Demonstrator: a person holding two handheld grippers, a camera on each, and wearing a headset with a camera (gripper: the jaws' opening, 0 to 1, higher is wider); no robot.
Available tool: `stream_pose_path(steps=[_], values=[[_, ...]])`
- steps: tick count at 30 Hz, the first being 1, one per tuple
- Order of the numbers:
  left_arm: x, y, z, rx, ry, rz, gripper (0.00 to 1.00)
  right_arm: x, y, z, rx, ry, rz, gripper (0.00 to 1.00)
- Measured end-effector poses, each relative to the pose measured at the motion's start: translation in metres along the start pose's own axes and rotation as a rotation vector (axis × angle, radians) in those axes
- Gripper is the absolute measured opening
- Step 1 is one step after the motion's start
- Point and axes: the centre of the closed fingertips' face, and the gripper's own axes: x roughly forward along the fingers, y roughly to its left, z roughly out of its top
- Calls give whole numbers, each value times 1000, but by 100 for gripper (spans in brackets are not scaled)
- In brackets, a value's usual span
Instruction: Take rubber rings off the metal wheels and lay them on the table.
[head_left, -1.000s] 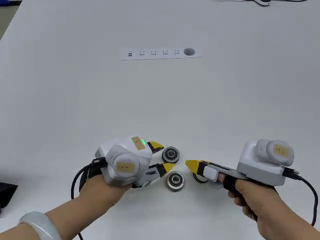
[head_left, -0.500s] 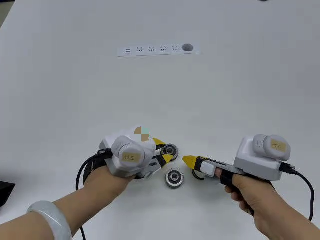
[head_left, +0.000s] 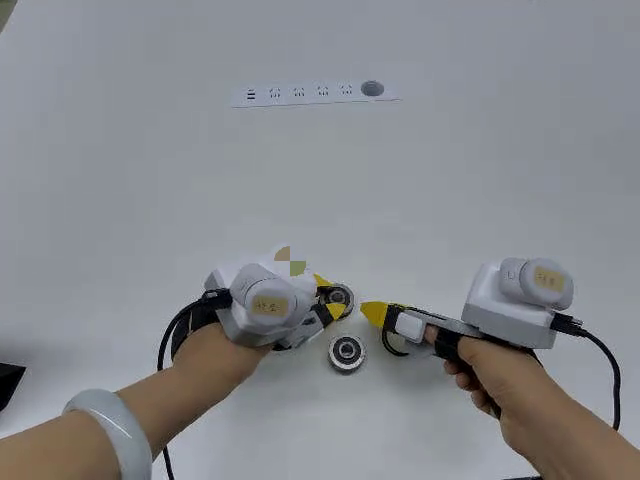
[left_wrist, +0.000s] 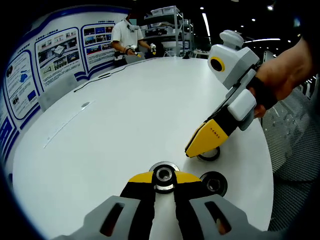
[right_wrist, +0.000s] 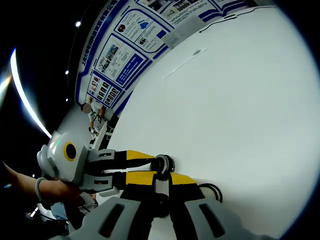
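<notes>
**Bracing the wheel for the peel**

Big picture first: a broad white table (head_left: 480, 180), and the action sits at its near edge. The left gripper (head_left: 329, 298) comes in from the low left, and the right gripper (head_left: 374, 313) faces it from the other side, yellow tips near each other. Far up the table lies a white power strip (head_left: 310, 93), well apart from the work.

Now the wheels. The held wheel (head_left: 337, 296) is pinched between the left gripper's yellow tips, resting at table level. Its outer band looks dark, so I judge its rubber is yet to come off. The loose wheel (head_left: 346, 352) lies flat just beside it, between the two grippers and nearer the person.

Smallest of all, a thin black rubber ring (left_wrist: 207, 159) lies on the table right under the right gripper's nose. Those jaws are pressed together, and I cannot tell whether they nip the ring or merely hover over it.

The play here, as I read it: leave that ring flat, keep the left clamp firm on metal, then catch the band's edge with the right tips. Roll it off sideways rather than yanking, or the wheel may twist free.
</notes>
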Motion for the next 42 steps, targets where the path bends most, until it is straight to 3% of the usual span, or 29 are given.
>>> stream_pose_path(steps=[29,42], values=[[1,0,0,12,7,-22,12,22,-5,-1,56,18,10,14],[2,0,-1,9,8,-22,12,28,-8,-2,114,18,25,16]])
